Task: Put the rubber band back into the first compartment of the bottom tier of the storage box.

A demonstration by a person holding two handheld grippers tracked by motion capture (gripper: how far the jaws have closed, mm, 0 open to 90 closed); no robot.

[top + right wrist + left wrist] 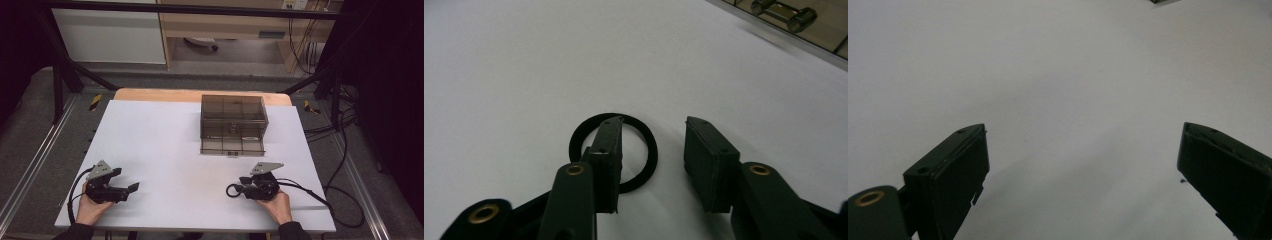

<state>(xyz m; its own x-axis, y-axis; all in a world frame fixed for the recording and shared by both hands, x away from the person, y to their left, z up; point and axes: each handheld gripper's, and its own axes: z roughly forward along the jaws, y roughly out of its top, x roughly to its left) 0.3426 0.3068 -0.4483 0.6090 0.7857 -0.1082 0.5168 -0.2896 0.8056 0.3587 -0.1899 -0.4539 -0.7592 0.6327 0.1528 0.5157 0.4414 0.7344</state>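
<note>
A thin black ring [650,150] lies flat on the white table sheet [165,135] near the front right. My right gripper [654,122] hovers low over it, one jaw over the ring's hole and the other outside its rim. Part of the rim lies in the gap between them, and the pads do not press on it. In the high view the ring [231,190] sits just left of the right gripper [242,186]. At the front left, my left gripper [127,180] is held open; its jaws stand wide apart over bare sheet [1083,75].
A smoky translucent compartment box [233,120] with its lid closed stands at the back, right of centre; its front latch [784,12] shows in the right gripper view. Cables [345,200] trail off the table's right side. A metal frame [60,90] surrounds the table.
</note>
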